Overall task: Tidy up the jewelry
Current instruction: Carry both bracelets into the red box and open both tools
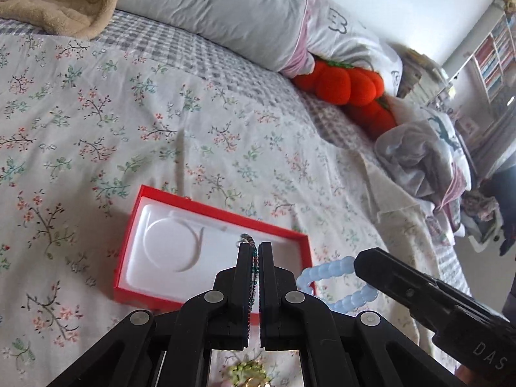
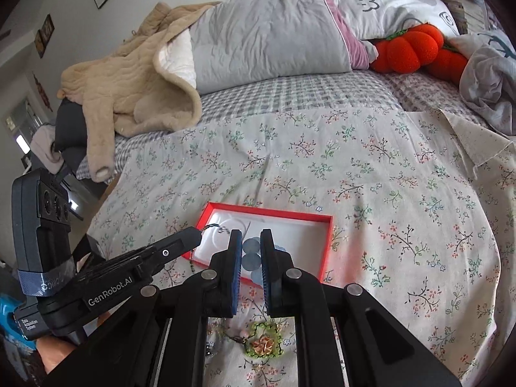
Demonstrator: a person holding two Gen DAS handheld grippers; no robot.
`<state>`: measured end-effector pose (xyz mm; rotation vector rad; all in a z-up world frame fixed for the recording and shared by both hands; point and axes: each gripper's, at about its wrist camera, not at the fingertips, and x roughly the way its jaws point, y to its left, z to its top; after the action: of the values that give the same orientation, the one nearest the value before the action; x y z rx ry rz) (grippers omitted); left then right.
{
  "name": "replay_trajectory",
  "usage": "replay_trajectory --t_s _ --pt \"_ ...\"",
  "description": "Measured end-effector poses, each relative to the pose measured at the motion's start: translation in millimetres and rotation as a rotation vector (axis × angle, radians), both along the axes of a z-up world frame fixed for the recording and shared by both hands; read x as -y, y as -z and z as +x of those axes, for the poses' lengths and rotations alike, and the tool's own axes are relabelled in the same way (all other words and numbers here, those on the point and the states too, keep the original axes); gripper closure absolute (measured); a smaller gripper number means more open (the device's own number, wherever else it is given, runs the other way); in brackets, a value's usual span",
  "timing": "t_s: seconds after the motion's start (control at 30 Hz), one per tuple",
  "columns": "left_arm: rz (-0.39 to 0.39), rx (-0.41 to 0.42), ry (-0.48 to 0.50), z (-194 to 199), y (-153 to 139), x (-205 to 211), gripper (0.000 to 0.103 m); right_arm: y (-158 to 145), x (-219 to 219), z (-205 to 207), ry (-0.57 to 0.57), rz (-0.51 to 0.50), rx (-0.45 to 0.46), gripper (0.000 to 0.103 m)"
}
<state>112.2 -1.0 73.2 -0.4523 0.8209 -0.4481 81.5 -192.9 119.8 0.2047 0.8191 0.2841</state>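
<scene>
We hold a thin chain [image 1: 252, 267] pinched in the left gripper [image 1: 251, 258] and blue beads [image 2: 251, 256] in the right gripper [image 2: 251, 258] above the empty red box [image 1: 206, 209], a green brooch [image 2: 264, 342] unsorted on the bedspread [image 2: 371, 177].

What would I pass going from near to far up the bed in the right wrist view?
Green ornament → red box → floral sheet → checked sheet → grey pillow.

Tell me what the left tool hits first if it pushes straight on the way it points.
Likely the white insert of the red jewelry box: the left tool, shut on a thin beaded chain, aims at its right half. Depth is unclear.
</scene>
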Motion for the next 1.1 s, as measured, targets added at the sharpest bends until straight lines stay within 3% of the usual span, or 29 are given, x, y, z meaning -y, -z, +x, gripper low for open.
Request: replay_trajectory --t_s 0.23,0.47,0.73,0.93,0.97,1.1 --pt "0.072 -0.043 -0.079 19.6 30.8 -7.6 0.103 19.8 -6.8 21.3 -0.007 0.032 -0.024 0.091" --pt "0.203 -0.066 -0.121 24.9 42.6 -10.0 0.103 48.8 3.1 36.3 0.050 -0.056 -0.078 0.091" --pt "0.243 -0.075 -0.129 26.1 46.7 -6.9 0.103 64.0 10.7 40.4 0.059 -0.068 -0.121 0.091" --pt "0.267 -0.063 -0.104 20.5 37.0 -3.6 0.103 58.7 13.8 35.5 0.049 -0.057 -0.134 0.090" --pt "0.280 -0.059 -0.098 17.4 34.0 -3.0 0.097 55.9 14.3 33.1 0.042 -0.057 -0.135 0.089" --pt "0.330 -0.061 -0.085 1.1 25.9 -4.5 0.068 48.4 17.0 19.4 0.022 -0.068 -0.143 0.067"
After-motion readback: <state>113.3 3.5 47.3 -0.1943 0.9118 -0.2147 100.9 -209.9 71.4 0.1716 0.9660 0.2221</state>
